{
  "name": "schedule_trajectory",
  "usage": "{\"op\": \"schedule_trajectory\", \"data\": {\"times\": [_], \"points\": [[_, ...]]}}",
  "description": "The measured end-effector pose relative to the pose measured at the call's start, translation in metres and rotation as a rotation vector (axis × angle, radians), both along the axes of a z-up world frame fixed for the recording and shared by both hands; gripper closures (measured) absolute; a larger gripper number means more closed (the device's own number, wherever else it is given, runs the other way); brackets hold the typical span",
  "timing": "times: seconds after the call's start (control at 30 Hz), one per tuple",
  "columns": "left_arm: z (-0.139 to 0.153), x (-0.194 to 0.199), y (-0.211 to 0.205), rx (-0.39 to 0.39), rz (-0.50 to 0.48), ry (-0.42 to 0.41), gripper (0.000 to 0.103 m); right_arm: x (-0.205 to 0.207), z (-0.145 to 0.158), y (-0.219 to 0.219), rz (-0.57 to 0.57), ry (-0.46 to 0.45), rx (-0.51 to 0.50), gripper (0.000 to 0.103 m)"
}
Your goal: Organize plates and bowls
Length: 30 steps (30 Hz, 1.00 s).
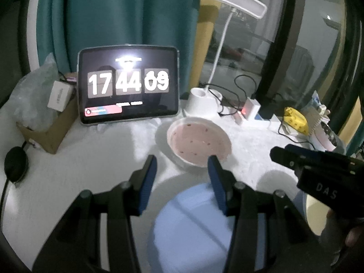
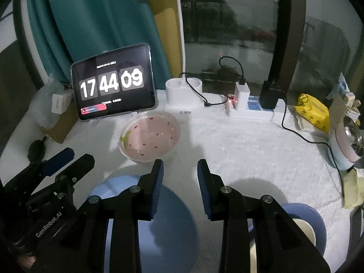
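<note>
A pink strawberry-patterned bowl (image 1: pixel 199 143) (image 2: pixel 150 136) sits on the white tabletop in front of the tablet. Nearer to me lies a light blue plate (image 1: pixel 188 216) (image 2: pixel 168 216). My left gripper (image 1: pixel 182 161) hovers over that plate, open, with nothing between its fingers. My right gripper (image 2: pixel 180 162) hangs just right of it over the plate's right edge, also open with nothing in it. A darker blue bowl (image 2: pixel 304 223) with a cream dish inside it sits at the lower right, partly hidden by the right finger. Each gripper shows in the other's view: the right gripper (image 1: pixel 286 157) and the left gripper (image 2: pixel 78 157).
A tablet (image 2: pixel 113 84) showing a clock stands at the back, with a white desk lamp base (image 2: pixel 183 95) and a power strip with cables (image 2: pixel 248 107) beside it. A cardboard box (image 1: pixel 50 127) is at the left; a yellow pack (image 2: pixel 314 111) and a pink appliance (image 2: pixel 345 145) are at the right.
</note>
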State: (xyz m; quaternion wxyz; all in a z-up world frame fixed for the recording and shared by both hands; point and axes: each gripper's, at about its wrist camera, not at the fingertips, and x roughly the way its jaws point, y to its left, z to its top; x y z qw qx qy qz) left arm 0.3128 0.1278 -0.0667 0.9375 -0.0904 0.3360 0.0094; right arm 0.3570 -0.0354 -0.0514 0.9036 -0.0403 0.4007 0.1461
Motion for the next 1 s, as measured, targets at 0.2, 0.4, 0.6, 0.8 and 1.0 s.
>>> {"op": "schedule_trajectory", "data": {"times": [0.2,0.4,0.6,0.8,1.0], "points": [[-0.006,0.02,0.017,-0.005,-0.006,0.009,0.055,0.02,-0.005,0.016,-0.014,0.014,0.014,0.071],[-0.015,0.042,0.024,-0.024,-0.025,0.039,0.055,0.04,-0.018,0.03,-0.022,0.054,0.022,0.071],[-0.033,0.066,0.023,-0.034,-0.038,0.101,0.055,0.061,-0.041,0.034,-0.055,0.11,0.016,0.071],[-0.053,0.084,0.024,-0.041,-0.02,0.15,0.055,0.078,-0.067,0.032,-0.087,0.183,0.016,0.071],[-0.065,0.093,0.02,-0.038,-0.025,0.174,0.055,0.088,-0.087,0.033,-0.102,0.229,0.028,0.071]]}}
